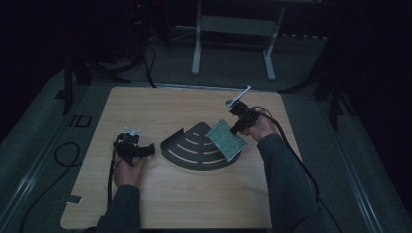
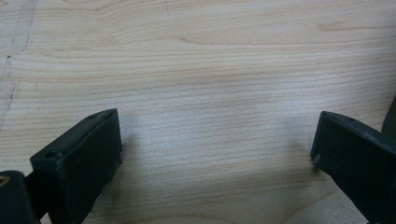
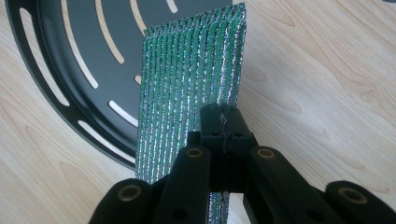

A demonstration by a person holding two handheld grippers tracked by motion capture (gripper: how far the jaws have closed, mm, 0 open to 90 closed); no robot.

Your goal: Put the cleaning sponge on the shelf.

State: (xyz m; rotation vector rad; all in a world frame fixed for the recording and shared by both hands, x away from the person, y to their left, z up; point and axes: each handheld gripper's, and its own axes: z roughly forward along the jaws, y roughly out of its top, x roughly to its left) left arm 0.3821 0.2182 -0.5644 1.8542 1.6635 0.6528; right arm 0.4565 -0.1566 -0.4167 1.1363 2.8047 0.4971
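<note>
The right gripper (image 3: 223, 122) has its 2 jaws clamped on the green scouring pad (image 1: 226, 140) — held tilted over the right edge of the black slotted tray (image 1: 194, 153). Left of the tray, the left gripper (image 2: 215, 149) sits with jaws spread apart above the bare wooden table (image 1: 194, 194).

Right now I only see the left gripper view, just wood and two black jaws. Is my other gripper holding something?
Observer: Yes. The right gripper is shut on a sparkly green scouring pad.
Operator: Where is the pad?
Observer: In the high view it hangs tilted over the right edge of a black fan-shaped tray.
Operator: Does the tray have anything on it?
Observer: It has curved slots, and the wood shows through them.
Operator: Is my left gripper near it?
Observer: The left gripper sits just left of the tray, open.
</note>
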